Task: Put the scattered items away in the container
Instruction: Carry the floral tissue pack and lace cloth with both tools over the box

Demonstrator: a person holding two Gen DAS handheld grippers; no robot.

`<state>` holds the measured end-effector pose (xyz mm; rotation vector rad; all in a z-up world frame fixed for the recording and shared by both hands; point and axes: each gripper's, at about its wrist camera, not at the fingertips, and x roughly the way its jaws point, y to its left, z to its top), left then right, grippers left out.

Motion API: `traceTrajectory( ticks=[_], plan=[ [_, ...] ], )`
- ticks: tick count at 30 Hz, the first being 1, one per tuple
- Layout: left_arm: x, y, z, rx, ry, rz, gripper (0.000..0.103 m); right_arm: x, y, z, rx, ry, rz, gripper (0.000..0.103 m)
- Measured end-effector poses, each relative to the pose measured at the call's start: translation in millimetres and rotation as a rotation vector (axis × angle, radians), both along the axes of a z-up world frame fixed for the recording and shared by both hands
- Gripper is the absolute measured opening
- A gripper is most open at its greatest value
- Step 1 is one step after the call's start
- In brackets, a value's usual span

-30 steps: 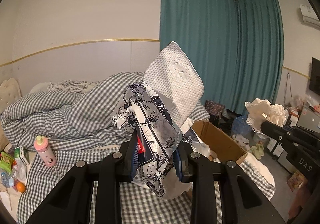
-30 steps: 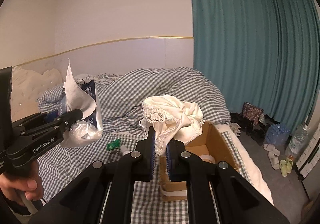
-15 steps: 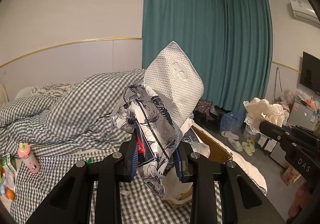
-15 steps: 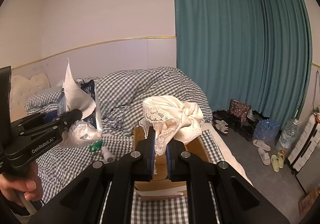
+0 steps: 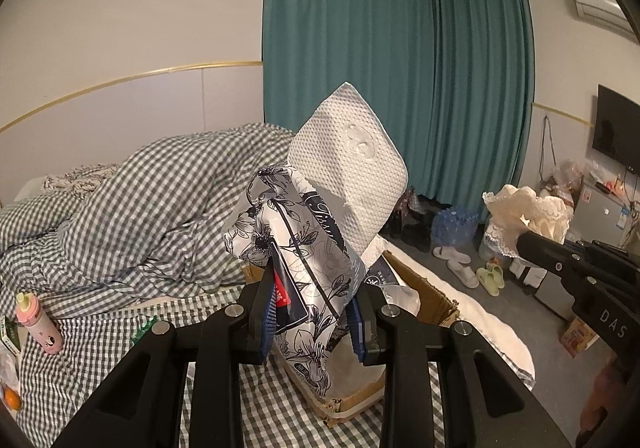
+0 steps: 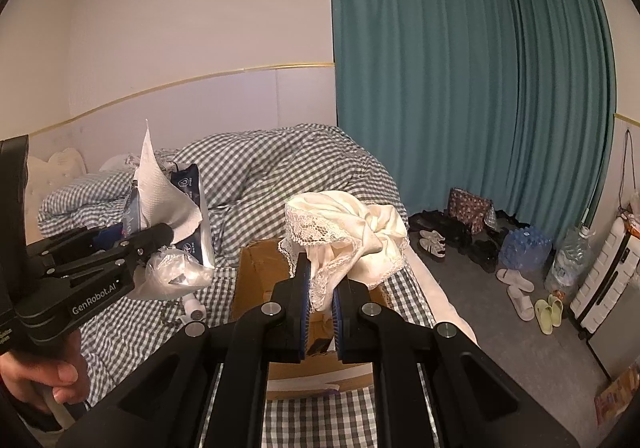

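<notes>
Left wrist view: your left gripper [image 5: 312, 312] pinches a floral tissue pack [image 5: 296, 248] between its fingers, a white sheet sticking out on top; held raised over the cardboard box [image 5: 424, 288] on the bed [image 5: 120, 328].

Right wrist view: your right gripper [image 6: 320, 312] fingers clamp a cream lace garment [image 6: 348, 232], bunched above the tips, held over the box, level.
</notes>
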<state>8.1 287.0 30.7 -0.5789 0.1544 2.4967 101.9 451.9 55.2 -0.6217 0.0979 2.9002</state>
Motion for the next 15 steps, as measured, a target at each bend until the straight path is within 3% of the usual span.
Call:
traceTrajectory(
  ticks=[15],
  plan=[
    [-48, 28, -35, -0.05, -0.091, -0.015, 0.03, -48, 21, -34, -0.026, -0.073, 0.016, 0.009]
  ],
)
